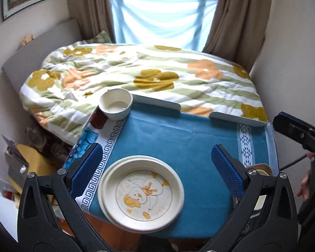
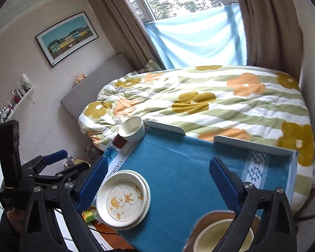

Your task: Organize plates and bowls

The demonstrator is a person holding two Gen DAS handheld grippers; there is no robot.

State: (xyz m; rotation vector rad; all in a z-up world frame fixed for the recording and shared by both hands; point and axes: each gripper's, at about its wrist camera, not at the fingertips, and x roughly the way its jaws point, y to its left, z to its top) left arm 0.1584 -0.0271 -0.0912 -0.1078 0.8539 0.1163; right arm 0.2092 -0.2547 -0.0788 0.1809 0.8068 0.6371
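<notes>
Left wrist view is showing the left tool [image 1: 157,168] gaping wide, empty, over a duck-printed plate [image 1: 141,193]; no writing is reading clearly. Right tool [image 2: 157,178] is gaping too.

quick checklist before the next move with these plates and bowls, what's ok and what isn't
1. Left gripper open with nothing between its fingers: ok.
2. Right gripper open with nothing between its fingers: ok.
3. Duck plate sits flat on another plate: ok, but the stack hangs over the near edge of the blue cloth: not ok.
4. White bowl upright at the far left corner, apart from the plates: ok.
5. Cream bowl on a brown plate at the near right: ok; partly hidden by the right gripper's finger.
6. Whether the white bowl holds liquid: cannot tell.
</notes>
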